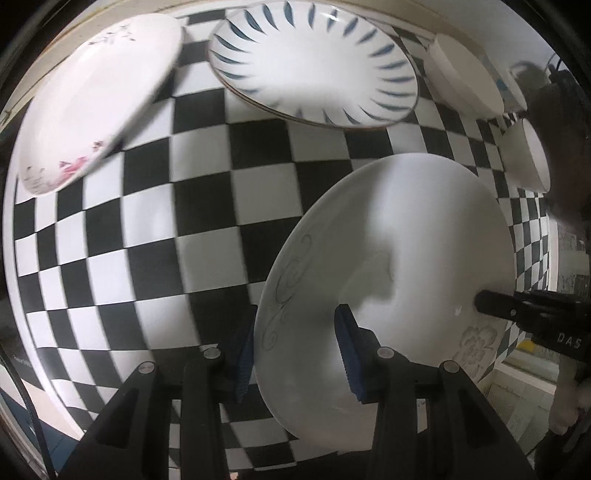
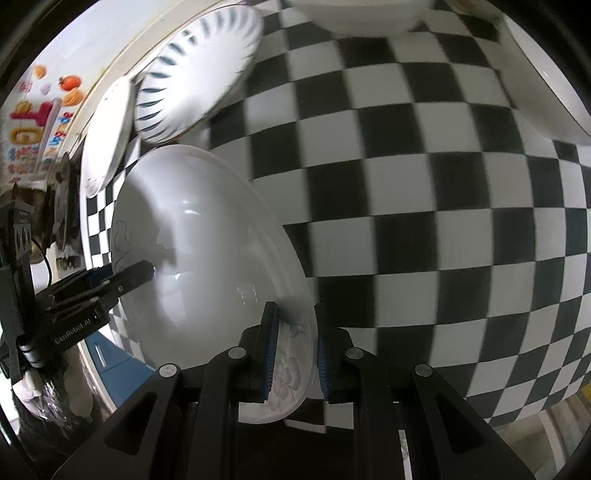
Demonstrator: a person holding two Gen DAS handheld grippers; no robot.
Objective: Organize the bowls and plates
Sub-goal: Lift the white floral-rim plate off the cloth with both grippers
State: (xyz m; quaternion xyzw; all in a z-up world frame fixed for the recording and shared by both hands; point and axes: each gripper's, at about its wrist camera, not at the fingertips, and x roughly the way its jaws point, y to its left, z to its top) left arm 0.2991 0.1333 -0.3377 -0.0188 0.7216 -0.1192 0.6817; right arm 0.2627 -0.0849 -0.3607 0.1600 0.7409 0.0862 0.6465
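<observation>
A white plate (image 1: pixel 388 258) with grey swirls and a pale flower on its rim hangs tilted over the checkered tablecloth (image 1: pixel 184 221). Both grippers hold it. My left gripper (image 1: pixel 295 354) is shut on the swirl side of the rim, one blue pad on top and one beneath. My right gripper (image 2: pixel 295 358) is shut on the flower side of the same plate (image 2: pixel 207 258). Each gripper shows in the other's view: the right gripper (image 1: pixel 484 304) at the plate's far edge, the left gripper (image 2: pixel 146 271) reaching over the rim.
A blue-striped plate (image 1: pixel 314 66) and a plate with pink flowers (image 1: pixel 96 103) lie at the far side of the cloth. Two white bowls (image 1: pixel 465 77) (image 1: pixel 528 155) stand at the right. In the right wrist view, white dishes (image 2: pixel 362 14) (image 2: pixel 546 81) sit at the top and right.
</observation>
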